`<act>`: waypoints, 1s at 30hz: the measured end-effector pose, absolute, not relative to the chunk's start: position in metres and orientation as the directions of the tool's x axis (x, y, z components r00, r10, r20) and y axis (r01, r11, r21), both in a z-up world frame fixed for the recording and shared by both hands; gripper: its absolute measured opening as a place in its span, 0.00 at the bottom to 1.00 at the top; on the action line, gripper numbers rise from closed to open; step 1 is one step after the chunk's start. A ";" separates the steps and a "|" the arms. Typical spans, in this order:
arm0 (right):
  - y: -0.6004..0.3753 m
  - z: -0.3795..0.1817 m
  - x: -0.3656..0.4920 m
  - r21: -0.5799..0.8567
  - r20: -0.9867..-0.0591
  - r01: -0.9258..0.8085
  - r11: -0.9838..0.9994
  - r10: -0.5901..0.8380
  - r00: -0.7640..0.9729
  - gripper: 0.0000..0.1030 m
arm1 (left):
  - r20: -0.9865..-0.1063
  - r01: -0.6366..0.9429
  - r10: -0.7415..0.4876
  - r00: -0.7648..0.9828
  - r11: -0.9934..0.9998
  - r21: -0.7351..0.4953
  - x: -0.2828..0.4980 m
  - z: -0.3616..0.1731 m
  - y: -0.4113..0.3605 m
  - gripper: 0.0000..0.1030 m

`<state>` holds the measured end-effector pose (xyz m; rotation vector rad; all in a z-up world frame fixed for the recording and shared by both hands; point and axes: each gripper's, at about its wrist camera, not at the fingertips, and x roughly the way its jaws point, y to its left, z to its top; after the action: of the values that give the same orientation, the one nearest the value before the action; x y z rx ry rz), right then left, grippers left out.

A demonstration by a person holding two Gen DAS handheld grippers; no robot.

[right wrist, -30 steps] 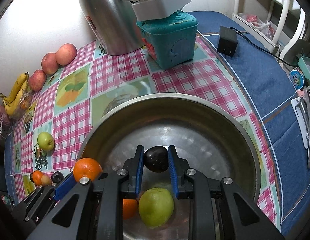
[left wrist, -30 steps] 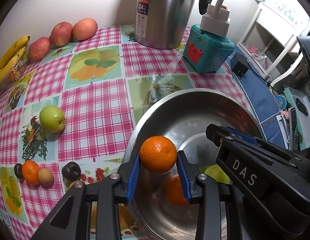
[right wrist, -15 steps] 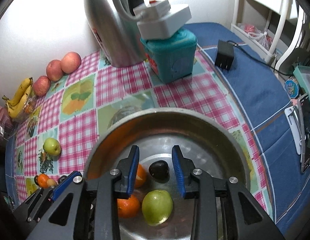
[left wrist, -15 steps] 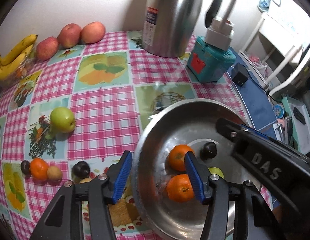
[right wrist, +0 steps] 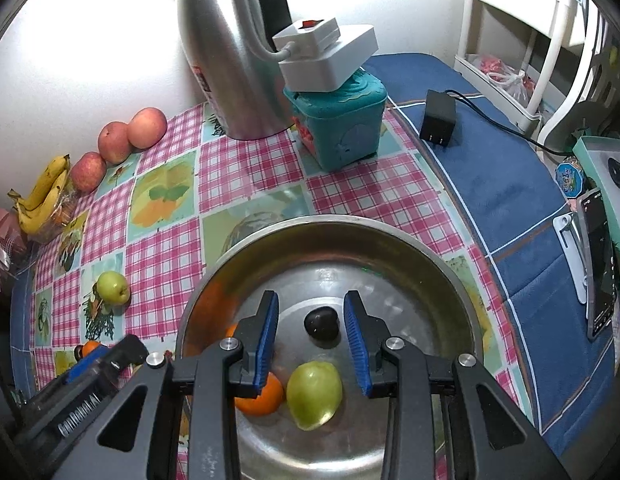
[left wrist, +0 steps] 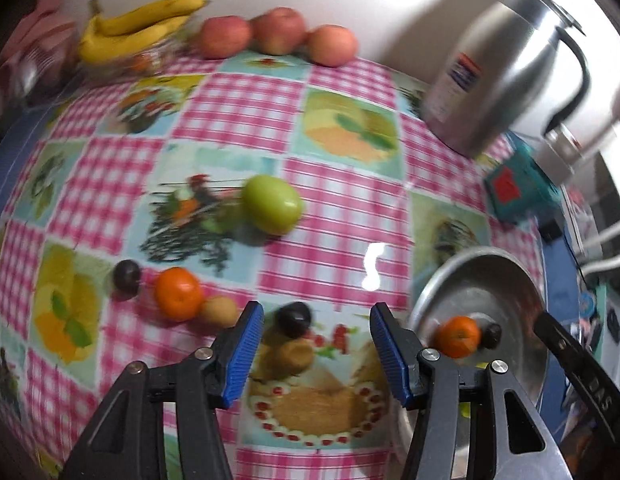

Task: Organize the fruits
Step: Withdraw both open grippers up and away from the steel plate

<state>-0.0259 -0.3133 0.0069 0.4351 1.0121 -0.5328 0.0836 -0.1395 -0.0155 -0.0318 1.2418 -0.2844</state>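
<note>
The left claw (left wrist: 316, 344) hangs over the checked cloth of the desk (left wrist: 334, 216), its blue pads apart and gripping nothing. A dark plum (left wrist: 295, 319) lies on the cloth between and beyond the pads, not touched by either. Just left of it sit a small tan fruit (left wrist: 219, 310), an orange (left wrist: 178, 293) touching that fruit, and another plum (left wrist: 127, 277). A green apple (left wrist: 273, 204) rests farther up the cloth, well apart from them. At the far edge, by the wall, lie bananas (left wrist: 138, 30) and three red apples (left wrist: 278, 32). A steel kettle (left wrist: 498, 76) stands at the right, with a teal box (left wrist: 518, 188) near it.

The right claw (right wrist: 311, 338) is poised above the steel bowl (right wrist: 390, 240), its pads released and empty. Inside the bowl lie a dark plum (right wrist: 321, 323), seen between the pads but below them, a green apple (right wrist: 315, 395) nearer the camera, and an orange (right wrist: 264, 398) touching that apple; a second orange (right wrist: 230, 330) shows only partly behind the left pad. A white power strip (right wrist: 330, 54) sits on top of the teal box, and a black adapter (right wrist: 438, 122) lies on the blue cloth beside it.
</note>
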 end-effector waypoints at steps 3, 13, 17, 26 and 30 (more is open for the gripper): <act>-0.308 0.010 -0.028 0.091 -0.879 0.601 0.794 -0.220 0.424 0.33 | -0.929 0.161 -0.214 0.301 0.972 -0.171 0.085 -0.012 -0.128 0.58; -0.289 0.013 -0.035 0.087 -0.885 0.585 0.807 -0.207 0.416 0.33 | -0.933 0.105 -0.188 0.307 0.981 -0.163 0.082 -0.008 -0.102 0.60; -0.281 0.013 -0.040 0.079 -0.888 0.579 0.812 -0.207 0.411 0.33 | -0.935 0.101 -0.186 0.302 0.981 -0.163 0.077 -0.006 -0.096 0.60; -0.269 0.020 -0.040 0.066 -0.883 0.553 0.830 -0.210 0.420 0.33 | -0.932 0.120 -0.188 0.308 0.980 -0.158 0.075 -0.001 -0.095 0.67; -0.267 0.017 -0.037 0.058 -0.886 0.549 0.834 -0.211 0.414 0.35 | -0.938 0.119 -0.173 0.301 0.983 -0.143 0.076 -0.006 -0.096 0.84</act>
<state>-0.0371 -0.2672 0.0170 0.3667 1.0417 -0.4911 0.0756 -0.0957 -0.0056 -0.0499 1.2499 -0.1938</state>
